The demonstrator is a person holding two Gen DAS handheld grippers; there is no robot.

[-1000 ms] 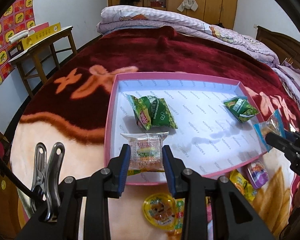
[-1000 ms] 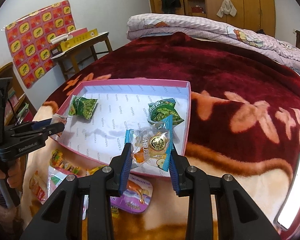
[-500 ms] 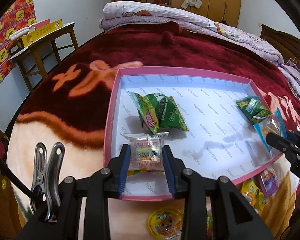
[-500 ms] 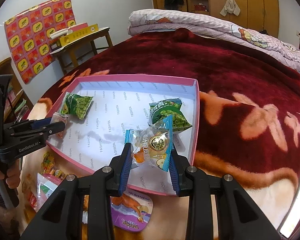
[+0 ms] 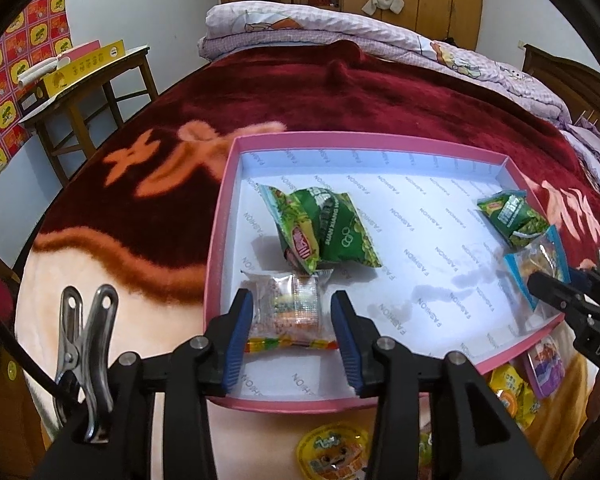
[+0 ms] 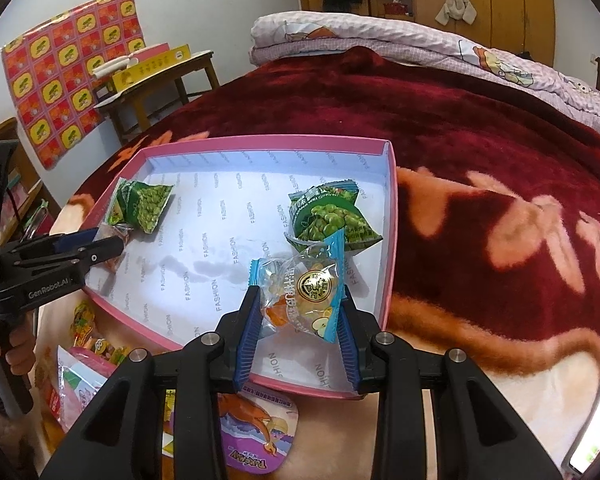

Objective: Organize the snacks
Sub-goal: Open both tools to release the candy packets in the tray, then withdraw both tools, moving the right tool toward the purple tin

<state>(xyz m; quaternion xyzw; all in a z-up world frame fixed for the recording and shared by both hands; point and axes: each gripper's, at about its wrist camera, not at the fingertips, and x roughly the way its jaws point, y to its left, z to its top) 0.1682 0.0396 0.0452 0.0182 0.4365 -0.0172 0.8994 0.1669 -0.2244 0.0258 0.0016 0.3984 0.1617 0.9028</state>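
Observation:
A pink-rimmed white box lies on the red blanket; it also shows in the right wrist view. My left gripper is shut on a clear snack packet over the box's near left corner. My right gripper is shut on a blue-edged clear snack packet, held over the box's near right part. Two green pea packets lie at the left inside the box, one green packet at the right. The right gripper shows at the left wrist view's right edge.
Loose snacks lie on the blanket in front of the box: a yellow jelly cup, yellow and purple packets, a purple Pokemon pack. A wooden table stands at the far left beside the bed. A folded quilt lies at the bed's far end.
Both grippers have moved forward over the box with their packets still held. The box and the green packets look nearer in both views.

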